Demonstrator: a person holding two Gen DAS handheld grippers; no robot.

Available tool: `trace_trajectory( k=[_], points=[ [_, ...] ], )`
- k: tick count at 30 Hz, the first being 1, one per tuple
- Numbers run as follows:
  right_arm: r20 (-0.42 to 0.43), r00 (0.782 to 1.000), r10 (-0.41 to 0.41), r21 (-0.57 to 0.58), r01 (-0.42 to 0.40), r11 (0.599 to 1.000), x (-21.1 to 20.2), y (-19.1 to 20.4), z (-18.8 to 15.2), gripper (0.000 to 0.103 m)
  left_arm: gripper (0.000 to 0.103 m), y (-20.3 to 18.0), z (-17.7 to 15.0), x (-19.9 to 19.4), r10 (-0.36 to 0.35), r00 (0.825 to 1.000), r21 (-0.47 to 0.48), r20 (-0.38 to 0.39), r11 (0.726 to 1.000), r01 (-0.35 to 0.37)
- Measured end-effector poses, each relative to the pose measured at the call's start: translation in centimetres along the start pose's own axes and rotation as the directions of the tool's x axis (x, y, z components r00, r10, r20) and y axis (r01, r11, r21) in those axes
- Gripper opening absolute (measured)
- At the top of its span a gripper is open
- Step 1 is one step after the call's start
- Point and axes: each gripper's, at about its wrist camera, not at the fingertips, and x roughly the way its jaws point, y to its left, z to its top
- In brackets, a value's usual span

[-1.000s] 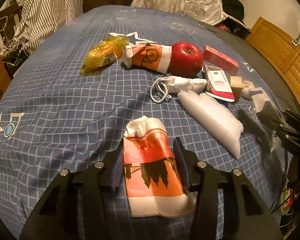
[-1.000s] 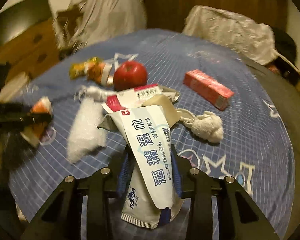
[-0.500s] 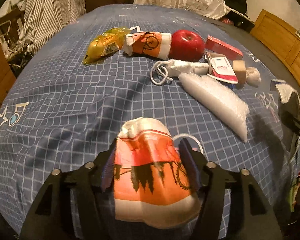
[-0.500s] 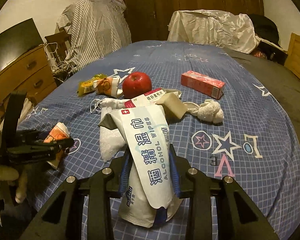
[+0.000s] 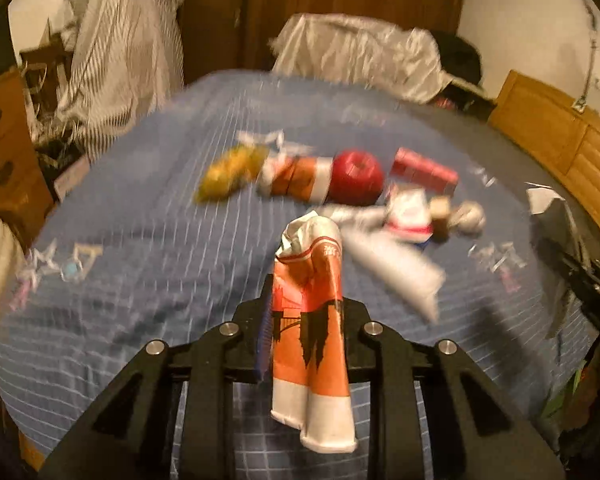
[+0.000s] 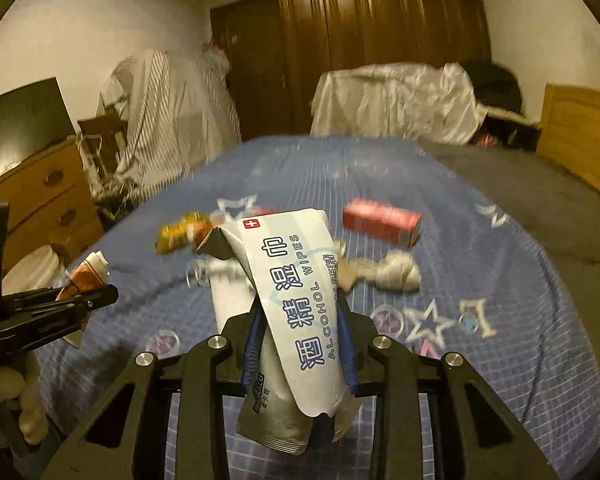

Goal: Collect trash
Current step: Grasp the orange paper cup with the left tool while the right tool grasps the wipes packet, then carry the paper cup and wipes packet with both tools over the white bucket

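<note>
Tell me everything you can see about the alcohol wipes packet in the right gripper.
The alcohol wipes packet is a soft white and grey pouch with a red cross mark and blue print. It looks crumpled, its top flap folded over. It stands nearly upright, pinched between the right gripper, lifted above the blue bedspread. Nothing else touches it.

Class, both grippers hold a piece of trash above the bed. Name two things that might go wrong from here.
1. The alcohol wipes packet hangs far out of the right gripper; it might slip.
2. The left gripper pinches the orange wrapper mid-length, so its drooping end may snag on the bed.
</note>
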Motion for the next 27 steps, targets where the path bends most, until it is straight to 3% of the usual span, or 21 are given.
trace_trajectory(
  k=[8,14,21,27],
  points=[
    [0.12,0.99,-0.071,-0.012,0.072,0.997,-4.5,2.6,3.1,0.033,0.023,-4.7,2.9,-5.3,-0.053,0.986,0.094,0.16,0.995,0.038],
    [0.149,0.985,-0.086,-0.026,0.091,0.996,-6.1,4.5,4.3,0.034,0.023,-5.8,3.6,-6.3,-0.067,0.979,0.109,0.192,0.993,0.046],
    [0.153,0.987,-0.051,-0.064,0.061,0.996,-6.7,7.4,5.9,0.034,0.024,-3.8,4.2,-7.4,-0.047,0.976,0.084,0.211,0.996,0.03],
    [0.144,0.989,0.039,-0.113,-0.023,0.993,-5.8,11.8,8.2,0.034,0.024,0.2,5.2,-8.8,0.018,0.973,0.032,0.23,0.999,-0.026]
  ],
)
